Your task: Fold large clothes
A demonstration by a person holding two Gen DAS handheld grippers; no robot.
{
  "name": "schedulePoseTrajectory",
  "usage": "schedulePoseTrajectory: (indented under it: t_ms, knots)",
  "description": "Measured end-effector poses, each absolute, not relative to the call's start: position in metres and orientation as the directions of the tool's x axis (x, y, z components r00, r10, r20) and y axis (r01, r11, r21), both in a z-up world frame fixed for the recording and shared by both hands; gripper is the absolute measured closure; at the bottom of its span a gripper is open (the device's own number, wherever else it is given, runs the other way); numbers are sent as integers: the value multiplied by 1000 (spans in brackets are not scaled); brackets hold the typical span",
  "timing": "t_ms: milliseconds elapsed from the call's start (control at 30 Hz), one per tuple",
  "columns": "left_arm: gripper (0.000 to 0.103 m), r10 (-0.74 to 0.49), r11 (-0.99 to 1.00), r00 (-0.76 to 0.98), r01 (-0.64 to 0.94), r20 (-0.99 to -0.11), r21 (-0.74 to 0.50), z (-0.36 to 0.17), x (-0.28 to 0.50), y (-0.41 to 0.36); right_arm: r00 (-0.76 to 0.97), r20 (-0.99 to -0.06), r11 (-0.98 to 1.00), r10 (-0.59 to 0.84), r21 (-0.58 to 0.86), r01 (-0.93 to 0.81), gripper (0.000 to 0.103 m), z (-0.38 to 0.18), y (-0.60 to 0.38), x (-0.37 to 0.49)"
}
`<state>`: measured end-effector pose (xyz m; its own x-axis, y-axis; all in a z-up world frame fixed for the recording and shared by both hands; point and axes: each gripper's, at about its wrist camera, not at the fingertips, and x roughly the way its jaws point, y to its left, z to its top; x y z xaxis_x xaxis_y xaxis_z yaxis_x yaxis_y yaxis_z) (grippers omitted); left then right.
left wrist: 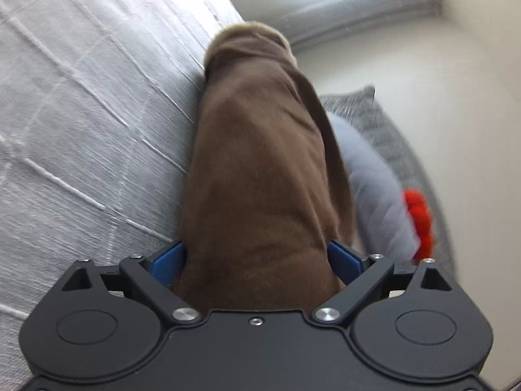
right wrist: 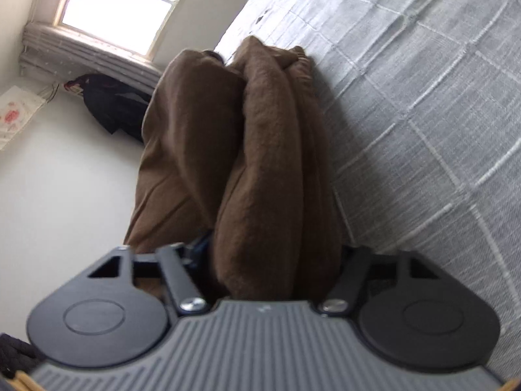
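Both jaws clamped on brown garment (left wrist: 260, 169), right fingertips seemingly buried, bedspread (right wrist: 423, 97) beneath.

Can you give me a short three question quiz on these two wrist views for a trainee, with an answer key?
1. True or false: the left hand-held gripper is closed on the brown garment.
2. Multiple choice: in the left wrist view, what lies beside the grey plush item? A) a red object B) a green bottle C) a yellow cup
3. Fill in: in the right wrist view, the brown garment hangs bunched from the right hand-held gripper next to a grey ____-patterned bed cover.

Key: 1 true; 2 A, the red object; 3 grid.
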<state>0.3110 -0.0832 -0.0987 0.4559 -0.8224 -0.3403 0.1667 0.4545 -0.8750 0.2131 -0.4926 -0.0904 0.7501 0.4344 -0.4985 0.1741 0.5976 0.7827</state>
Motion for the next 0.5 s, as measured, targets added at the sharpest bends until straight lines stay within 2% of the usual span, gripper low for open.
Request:
schedulePoseTrajectory:
  t_ms: [67, 133, 167, 500]
  knots:
    - [20, -800, 497, 475, 183, -366, -849, -90, 306, -87, 755, -508, 637, 414, 755, 158, 55, -79, -481, 210]
    - [37, -776, 548, 491, 214, -396, -809, -77, 297, -85, 763, -504, 658, 405, 740, 139, 58, -66, -469, 207]
    - [40, -769, 557, 495, 210, -404, -804, -73, 294, -83, 762, -503, 670, 407, 732, 125, 58, -58, -462, 205]
    - [43, -703, 622, 549, 166, -452, -765, -44, 232, -1, 670, -532, 739, 518, 672, -37, 58, -17, -359, 176]
